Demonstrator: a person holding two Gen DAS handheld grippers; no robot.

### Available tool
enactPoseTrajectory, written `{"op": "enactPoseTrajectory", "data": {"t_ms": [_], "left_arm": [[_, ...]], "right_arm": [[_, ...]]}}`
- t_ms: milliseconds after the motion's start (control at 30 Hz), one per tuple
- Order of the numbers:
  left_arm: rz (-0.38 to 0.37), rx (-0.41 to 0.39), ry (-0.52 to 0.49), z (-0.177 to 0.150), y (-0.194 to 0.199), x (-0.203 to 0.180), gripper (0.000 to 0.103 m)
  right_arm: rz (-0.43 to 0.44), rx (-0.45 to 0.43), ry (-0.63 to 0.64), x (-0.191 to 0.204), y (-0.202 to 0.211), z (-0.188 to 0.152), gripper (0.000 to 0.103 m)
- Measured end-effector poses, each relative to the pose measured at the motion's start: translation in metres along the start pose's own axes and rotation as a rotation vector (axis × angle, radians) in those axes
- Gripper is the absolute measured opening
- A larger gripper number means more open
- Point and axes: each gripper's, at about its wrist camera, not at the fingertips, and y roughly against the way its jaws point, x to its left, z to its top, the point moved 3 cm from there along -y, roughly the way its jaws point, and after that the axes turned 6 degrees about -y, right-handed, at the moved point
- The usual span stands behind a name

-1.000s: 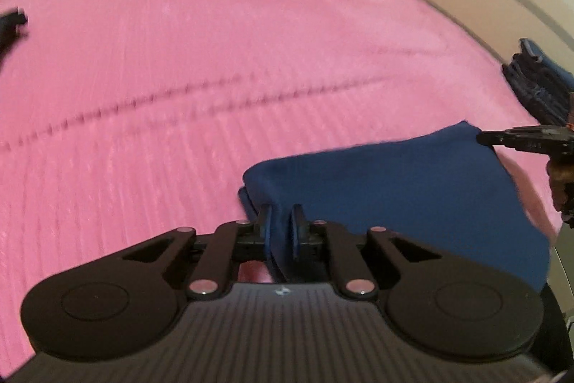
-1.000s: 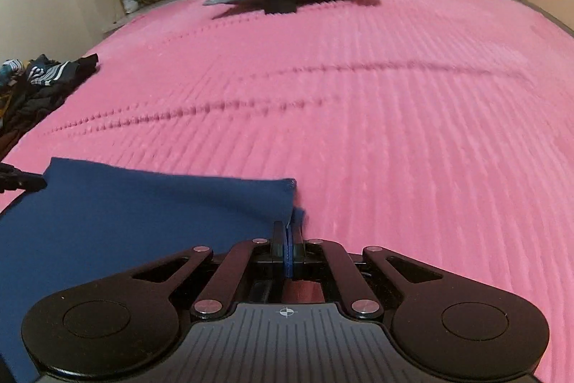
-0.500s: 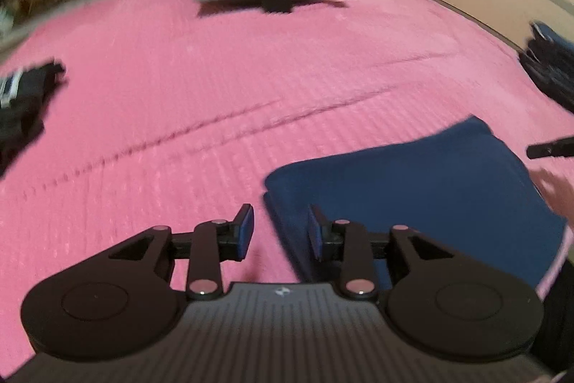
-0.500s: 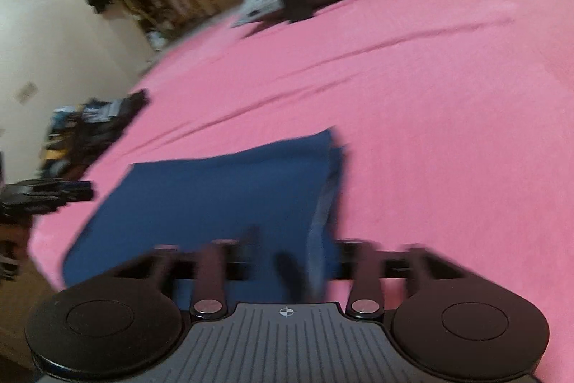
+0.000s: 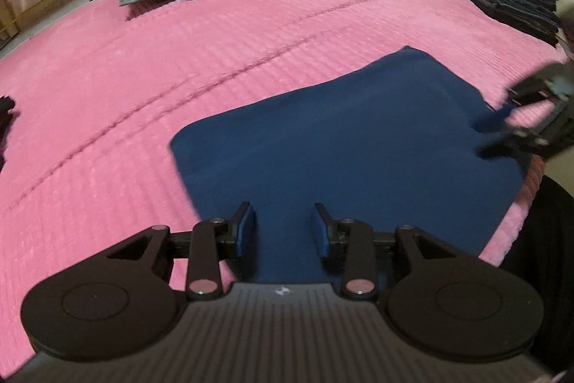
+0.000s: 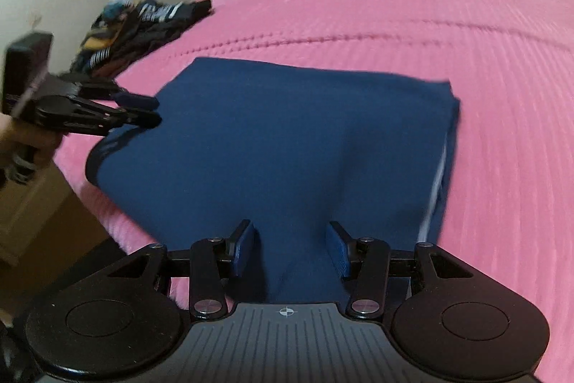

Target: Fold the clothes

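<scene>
Only the left wrist view shows the folded stack (image 5: 513, 2), the right only the unfolded heap (image 6: 143, 27); both hand-held grippers released.

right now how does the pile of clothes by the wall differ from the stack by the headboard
The pile of clothes is loose, jumbled and multicoloured with stripes; the stack is neatly folded, layered and all dark blue. The pile sprawls low; the stack stands tall. Both sit at the edge of the pink bedspread.

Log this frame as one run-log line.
phase: released after fold | left gripper: open, opening | right gripper: open | navy garment: folded flat on pink bedspread
</scene>
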Motion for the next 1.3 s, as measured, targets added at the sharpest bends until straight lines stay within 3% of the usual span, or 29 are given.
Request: {"op": "enactPoseTrajectory", "data": {"t_ms": [133, 400, 733, 833, 1033, 1300], "left_arm": [[-0.017, -0.017, 0.035, 0.003, -0.013, 0.008, 0.034], [0.037, -0.002, 0.055, 0.016, -0.024, 0.016, 0.035], [0.129, 0.047, 0.002, 0.007, 0.007, -0.012, 0.035], [0.138, 0.042, 0.0, 0.0, 0.017, -0.019, 0.034], [0.152, 0.03, -0.006, -0.012, 0.031, -0.03, 0.034], [0.158, 0.01, -0.021, -0.018, 0.051, -0.046, 0.035]], "right_arm": [[-0.021, -0.017, -0.007, 0.005, 0.0, -0.001, 0.049], [-0.1, -0.04, 0.021, 0.017, 0.003, -0.011, 0.049], [-0.217, -0.066, 0.051, 0.037, 0.024, -0.025, 0.05], [-0.225, -0.114, 0.065, 0.048, 0.031, -0.028, 0.073], [-0.228, -0.144, 0.149, 0.073, 0.032, -0.035, 0.074], [-0.222, -0.13, 0.152, 0.083, 0.026, -0.04, 0.074]]}}
